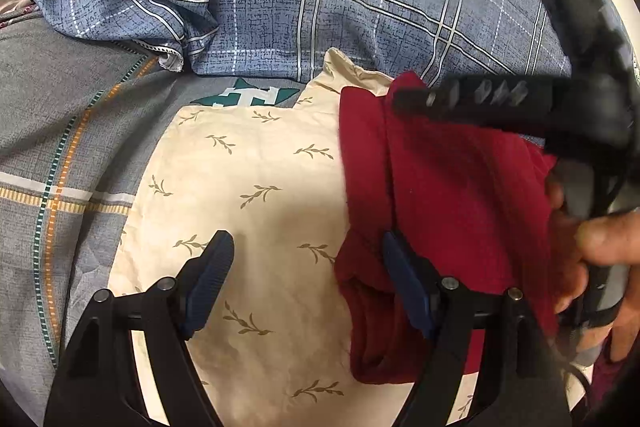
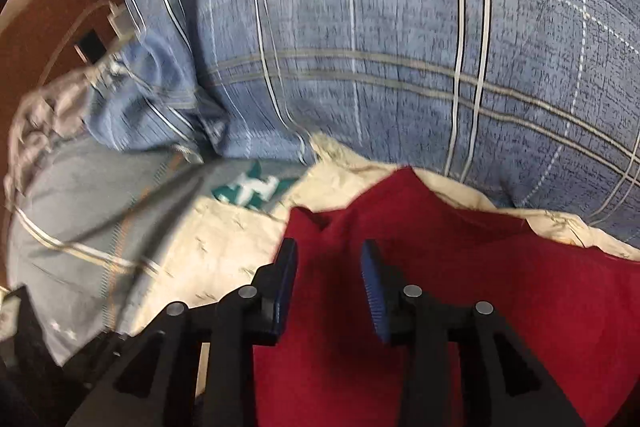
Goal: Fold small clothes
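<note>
The red garment (image 1: 448, 187) lies on the cream pillow (image 1: 248, 179), soft and limp. Grasp a hem corner. Left gripper (image 1: 308, 279) jaws spread, empty; right gripper (image 2: 329, 291) jaws parted above it.

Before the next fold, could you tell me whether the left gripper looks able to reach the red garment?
Probably yes: the left gripper stands open, one finger already over the red garment, nothing between.
</note>
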`<state>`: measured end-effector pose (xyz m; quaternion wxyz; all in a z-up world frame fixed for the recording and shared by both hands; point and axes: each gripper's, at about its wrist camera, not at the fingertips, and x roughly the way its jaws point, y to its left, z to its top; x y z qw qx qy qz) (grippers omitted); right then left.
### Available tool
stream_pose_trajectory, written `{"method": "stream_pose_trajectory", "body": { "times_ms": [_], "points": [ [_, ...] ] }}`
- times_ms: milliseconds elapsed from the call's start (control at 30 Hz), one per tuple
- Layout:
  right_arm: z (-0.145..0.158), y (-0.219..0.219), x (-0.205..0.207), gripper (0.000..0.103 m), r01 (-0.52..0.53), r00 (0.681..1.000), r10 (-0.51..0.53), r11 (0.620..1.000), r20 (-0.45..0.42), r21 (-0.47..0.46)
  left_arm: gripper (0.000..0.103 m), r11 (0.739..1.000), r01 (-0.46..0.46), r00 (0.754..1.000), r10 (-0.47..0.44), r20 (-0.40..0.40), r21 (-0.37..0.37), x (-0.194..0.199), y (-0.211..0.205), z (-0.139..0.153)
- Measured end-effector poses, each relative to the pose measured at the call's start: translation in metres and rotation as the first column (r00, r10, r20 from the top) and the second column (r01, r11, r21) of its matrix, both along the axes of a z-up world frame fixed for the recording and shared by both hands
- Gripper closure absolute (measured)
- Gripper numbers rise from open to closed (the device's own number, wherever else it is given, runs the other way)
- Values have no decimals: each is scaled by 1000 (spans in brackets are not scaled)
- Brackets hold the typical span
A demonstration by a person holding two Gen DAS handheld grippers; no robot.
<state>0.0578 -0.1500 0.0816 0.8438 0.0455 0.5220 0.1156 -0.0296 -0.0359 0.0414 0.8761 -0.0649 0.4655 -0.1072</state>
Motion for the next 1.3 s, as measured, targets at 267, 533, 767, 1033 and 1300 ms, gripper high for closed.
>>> {"method": "stream_pose_trajectory", "body": {
  "times_ms": [267,533,767,1033,1300],
  "points": [
    [-39,25,15,76,-25,999,28,992,16,-121,26,1000,11,1000,-11,-12,-22,4,0,-3],
    [-14,-17,5,55,44,999,-45,995,14,87,26,996,-1,999,-4,-49,-88,5,6,-9],
    [-19,-23,-2,59,65,998,-64,998,4,-20,26,995,1,999,-5,-35,-96,1,7,-8],
    [-16,-18,12,51,79,995,-79,997,-55,-17,24,994,-7,999,2,-45,-109,-1,14,-5],
    [-21,14,14,19,24,997,-30,997,-78,-80,21,994,-4,999,0,-38,-107,-5,16,-3]
  ]
}}
